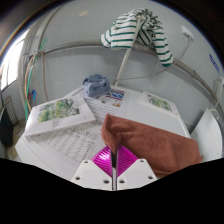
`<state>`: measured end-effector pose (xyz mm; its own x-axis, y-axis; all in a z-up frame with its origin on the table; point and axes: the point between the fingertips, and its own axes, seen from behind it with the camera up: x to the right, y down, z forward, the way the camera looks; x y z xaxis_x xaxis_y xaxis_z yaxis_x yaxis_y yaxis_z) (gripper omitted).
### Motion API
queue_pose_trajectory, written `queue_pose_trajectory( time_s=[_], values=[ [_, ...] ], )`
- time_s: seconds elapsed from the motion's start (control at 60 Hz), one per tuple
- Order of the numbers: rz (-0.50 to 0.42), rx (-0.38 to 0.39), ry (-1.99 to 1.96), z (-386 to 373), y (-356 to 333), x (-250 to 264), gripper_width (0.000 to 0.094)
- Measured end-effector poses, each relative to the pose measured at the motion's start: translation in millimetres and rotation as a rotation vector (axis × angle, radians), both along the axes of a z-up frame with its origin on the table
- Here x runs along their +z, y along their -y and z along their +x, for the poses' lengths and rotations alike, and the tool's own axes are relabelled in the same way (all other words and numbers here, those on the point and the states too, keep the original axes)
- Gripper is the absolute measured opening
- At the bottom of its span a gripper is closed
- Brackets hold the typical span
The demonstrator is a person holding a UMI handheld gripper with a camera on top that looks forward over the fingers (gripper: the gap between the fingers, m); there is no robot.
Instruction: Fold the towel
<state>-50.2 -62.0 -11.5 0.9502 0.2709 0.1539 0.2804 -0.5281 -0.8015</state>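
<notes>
A rust-brown towel (150,140) lies on the white table (60,148), spreading to the right of my fingers. My gripper (115,160) is shut, its magenta pads (104,158) pressed together on a thin edge of the towel that runs up from between them. The pinched corner of the towel rises just ahead of the fingertips.
Printed sheets (60,112) lie on the table's left and back. A blue-grey crumpled cloth (96,84) sits at the back. A green-and-white striped garment (140,32) hangs on a stand behind the table. A white chair edge (208,130) shows at the right.
</notes>
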Motion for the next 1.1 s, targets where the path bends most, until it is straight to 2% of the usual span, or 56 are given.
queue_pose_trajectory(
  time_s=[0.067, 0.167, 0.283, 0.367, 0.467, 0.533, 0.683, 0.75, 0.867, 0.917, 0.933, 0.967, 1.05, 1.067, 1.1],
  values=[
    [-0.004, 0.015, -0.019, -1.0, 1.9, 0.5, 0.0018],
    [-0.057, 0.017, -0.124, -6.8, 4.2, 10.4, 0.0012],
    [-0.006, -0.015, -0.244, 21.5, -2.3, 65.8, 0.0014],
    [0.030, -0.079, -0.305, 71.7, -9.2, 100.9, 0.0019],
    [0.041, -0.194, -0.349, 142.8, -12.7, 108.3, 0.0028],
    [0.011, -0.275, -0.341, 192.0, -10.9, 86.5, 0.0031],
    [-0.128, -0.479, -0.269, 267.6, 6.1, 14.3, 0.0032],
    [-0.076, -0.478, -0.286, 271.9, 0.5, 9.0, 0.0036],
    [-0.068, -0.523, -0.275, 272.8, 2.9, 11.2, 0.0050],
    [-0.069, -0.551, -0.273, 274.3, 7.4, 14.0, 0.0124],
    [-0.066, -0.561, -0.272, 274.6, 9.4, 16.9, 0.0244],
    [-0.050, -0.585, -0.262, 277.4, 16.6, 26.0, 0.0330],
    [0.012, -0.601, -0.235, 273.8, 41.0, 56.9, 0.0858],
    [0.019, -0.602, -0.229, 271.6, 48.6, 64.5, 0.0876],
    [0.035, -0.596, -0.225, 264.5, 62.1, 77.2, 0.0828]
  ],
)
